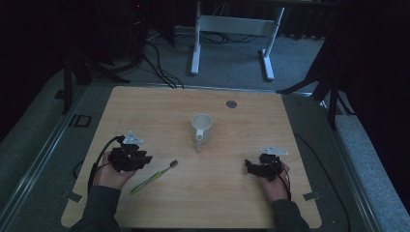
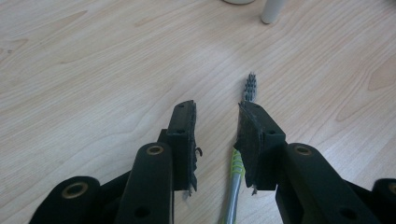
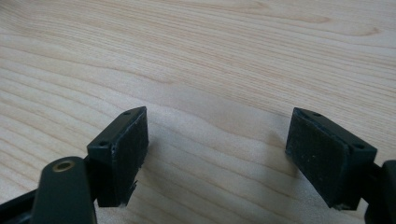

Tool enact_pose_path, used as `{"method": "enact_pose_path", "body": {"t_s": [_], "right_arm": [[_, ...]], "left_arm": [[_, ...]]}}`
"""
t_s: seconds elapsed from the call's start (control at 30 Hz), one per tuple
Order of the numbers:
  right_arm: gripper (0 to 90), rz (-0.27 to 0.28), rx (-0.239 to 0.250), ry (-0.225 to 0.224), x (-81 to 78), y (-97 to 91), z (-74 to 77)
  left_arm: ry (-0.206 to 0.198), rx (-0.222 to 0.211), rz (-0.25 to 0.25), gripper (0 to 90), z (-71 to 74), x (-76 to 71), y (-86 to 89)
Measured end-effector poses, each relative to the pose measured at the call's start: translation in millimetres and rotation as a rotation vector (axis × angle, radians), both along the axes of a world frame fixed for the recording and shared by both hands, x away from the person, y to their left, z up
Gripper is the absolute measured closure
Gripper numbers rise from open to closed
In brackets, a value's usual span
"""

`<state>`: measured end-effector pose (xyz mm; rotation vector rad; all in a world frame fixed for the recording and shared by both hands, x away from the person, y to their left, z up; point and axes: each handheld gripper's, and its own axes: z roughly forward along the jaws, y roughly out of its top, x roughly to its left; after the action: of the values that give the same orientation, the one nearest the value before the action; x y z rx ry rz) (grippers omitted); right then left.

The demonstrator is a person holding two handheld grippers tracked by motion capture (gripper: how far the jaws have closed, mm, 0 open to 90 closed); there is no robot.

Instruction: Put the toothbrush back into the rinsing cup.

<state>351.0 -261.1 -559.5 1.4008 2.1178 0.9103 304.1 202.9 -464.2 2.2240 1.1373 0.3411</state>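
A green toothbrush (image 1: 153, 177) lies flat on the wooden table (image 1: 159, 106), its grey bristle head (image 1: 173, 164) pointing toward a white mug (image 1: 201, 126). The mug stands upright mid-table, handle toward the near edge. My left gripper (image 1: 144, 157) rests just left of the brush, a hand holding it. In the left gripper view, the left gripper (image 2: 217, 112) is open by a narrow gap with bare wood between the jaws. There the toothbrush (image 2: 236, 168) runs under the right-hand jaw, bristles beyond the tip. My right gripper (image 1: 248, 166) sits at the right, and in its own view the right gripper (image 3: 217, 126) is wide open over bare wood.
A round grey grommet (image 1: 231, 103) sits in the tabletop beyond the mug. The mug's handle (image 2: 273, 9) shows at the top of the left gripper view. On the floor past the table stand white desk legs (image 1: 196, 53) and dark cables (image 1: 159, 67).
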Motion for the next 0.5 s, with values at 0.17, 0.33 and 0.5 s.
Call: {"method": "enact_pose_path", "body": {"t_s": [0.17, 0.33, 0.5], "right_arm": [[20.7, 0.000, 0.000, 0.000, 0.0, 0.0, 0.0], [20.7, -0.001, 0.001, 0.000, 0.0, 0.1, 0.0], [20.6, 0.000, 0.000, 0.000, 0.0, 0.0, 0.0]], "left_arm": [[0.009, -0.006, -0.022, 67.3, 0.0, 0.6, -2.1], [0.019, -0.012, -0.049, 67.4, 1.4, 1.5, -5.3], [0.032, -0.001, -0.068, 68.7, 1.1, 2.6, -8.3]]}}
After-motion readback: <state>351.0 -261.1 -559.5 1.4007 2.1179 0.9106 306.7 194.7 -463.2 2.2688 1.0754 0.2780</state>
